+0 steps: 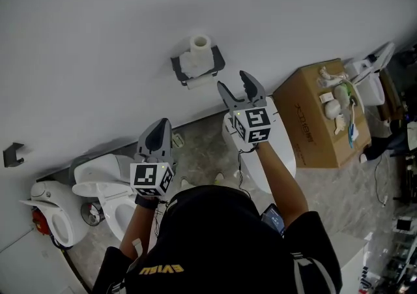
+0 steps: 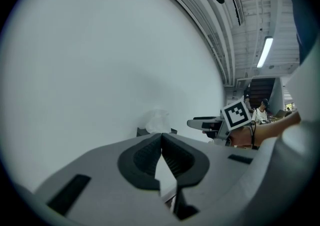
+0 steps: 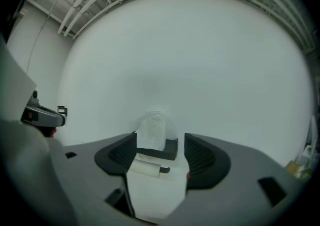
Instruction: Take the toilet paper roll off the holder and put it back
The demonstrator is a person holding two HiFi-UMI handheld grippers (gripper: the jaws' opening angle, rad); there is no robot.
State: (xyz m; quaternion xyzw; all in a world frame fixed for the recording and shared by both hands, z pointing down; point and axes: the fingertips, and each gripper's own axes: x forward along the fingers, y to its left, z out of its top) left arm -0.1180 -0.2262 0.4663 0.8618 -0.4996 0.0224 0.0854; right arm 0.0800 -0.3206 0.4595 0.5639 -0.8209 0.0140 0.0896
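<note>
A white wall [image 1: 98, 25], grey floor [image 1: 339, 198], a white toilet [image 1: 91, 178] and a cardboard box [image 1: 313, 123].

Floor [image 1: 326, 188]: white toilets [image 1: 104, 188] on the left, cardboard box [image 1: 319, 113] on the right (odds and ends on top). Far wall's holder [image 1: 181, 68] has a toilet paper roll [image 1: 200, 44] standing on it.

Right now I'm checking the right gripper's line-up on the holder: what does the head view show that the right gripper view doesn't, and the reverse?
Only the head view shows the left gripper, shut and held back, the cardboard box and the toilets on the floor. Only the right gripper view shows the roll on the bar beneath the black holder, framed between its own parted jaws, untouched. Both show the white wall, the holder, the upright roll on top of it, and the right gripper, open, short of the holder.
</note>
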